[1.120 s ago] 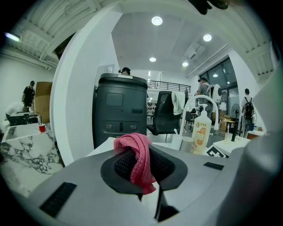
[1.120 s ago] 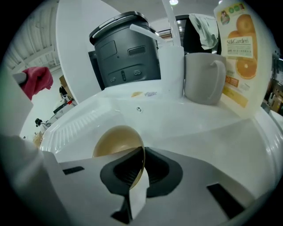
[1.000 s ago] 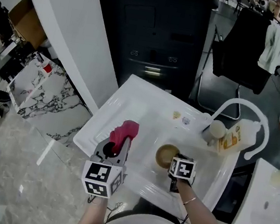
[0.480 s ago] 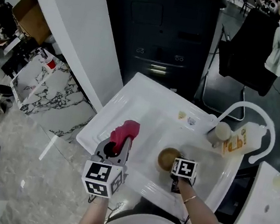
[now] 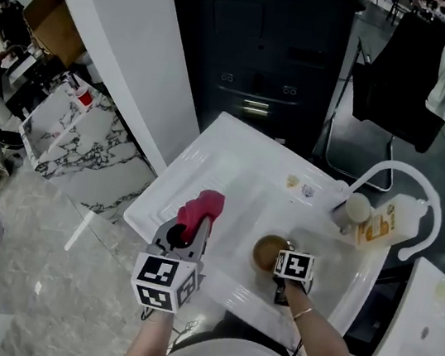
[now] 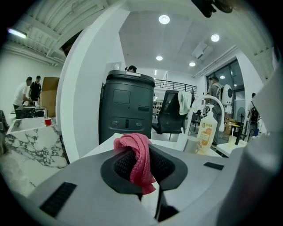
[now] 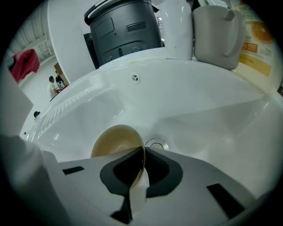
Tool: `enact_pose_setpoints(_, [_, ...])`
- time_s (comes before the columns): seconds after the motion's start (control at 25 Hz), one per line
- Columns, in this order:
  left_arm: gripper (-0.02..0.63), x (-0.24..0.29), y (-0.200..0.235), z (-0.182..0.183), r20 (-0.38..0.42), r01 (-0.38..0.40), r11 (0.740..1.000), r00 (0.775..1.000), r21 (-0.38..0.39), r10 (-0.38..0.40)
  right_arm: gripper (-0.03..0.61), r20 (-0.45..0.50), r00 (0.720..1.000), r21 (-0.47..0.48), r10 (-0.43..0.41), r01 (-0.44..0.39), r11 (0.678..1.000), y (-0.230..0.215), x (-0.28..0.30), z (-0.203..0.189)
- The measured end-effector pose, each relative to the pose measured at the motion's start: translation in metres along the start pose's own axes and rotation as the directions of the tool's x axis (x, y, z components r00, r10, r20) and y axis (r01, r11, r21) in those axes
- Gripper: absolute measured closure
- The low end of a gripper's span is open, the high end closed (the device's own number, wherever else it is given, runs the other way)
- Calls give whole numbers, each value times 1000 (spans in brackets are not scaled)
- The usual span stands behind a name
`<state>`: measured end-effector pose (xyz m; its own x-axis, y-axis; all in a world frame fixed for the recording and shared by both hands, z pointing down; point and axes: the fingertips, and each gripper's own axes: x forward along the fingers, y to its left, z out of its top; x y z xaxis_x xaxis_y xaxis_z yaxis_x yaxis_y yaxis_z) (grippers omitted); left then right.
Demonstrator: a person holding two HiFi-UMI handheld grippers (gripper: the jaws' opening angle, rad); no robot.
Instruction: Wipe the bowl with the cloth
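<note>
Pinching bowl (image 7: 116, 139) rim, R gripper (image 7: 142, 153) holds it tilted inside sink (image 5: 233, 166); L gripper (image 6: 142, 170), clamped on pink cloth (image 6: 132, 145), over sink's near-left edge.

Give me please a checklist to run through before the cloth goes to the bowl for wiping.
1. Is the cloth clamped in the left gripper? Ok.
2. Is the rim of the bowl clamped in the right gripper? Ok.
3. Is the bowl held over the sink? Ok.
4. Does the cloth touch the bowl? Not ok, they are apart.
5. Does the bowl rest on the sink floor? Cannot tell.
</note>
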<state>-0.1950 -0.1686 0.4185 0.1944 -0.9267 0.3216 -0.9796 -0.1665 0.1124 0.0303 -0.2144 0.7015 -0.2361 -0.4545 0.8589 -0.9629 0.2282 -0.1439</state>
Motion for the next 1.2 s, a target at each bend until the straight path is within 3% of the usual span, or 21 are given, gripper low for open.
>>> enact_pose_setpoints(0.28, [551, -2, -1, 0, 0, 1, 1000, 1000, 1, -1, 546, -28, 999, 1, 16, -16, 1000, 4, 6, -9])
enact_pose_setpoints(0.44, [551, -6, 5, -2, -2, -13, 1000, 1000, -4, 13, 540, -15, 1000, -31, -27, 26, 999, -4, 8, -7])
enact_pose_setpoints(0.68, [551, -9, 3, -6, -4, -14, 1000, 1000, -10, 14, 492, 14, 1000, -91, -18, 19, 996, 2, 6, -3])
enact_pose_setpoints(1.2, [551, -17, -18, -2, 12, 27, 1000, 1000, 2, -27, 482, 235, 972, -95, 1, 22, 995, 6, -48, 37])
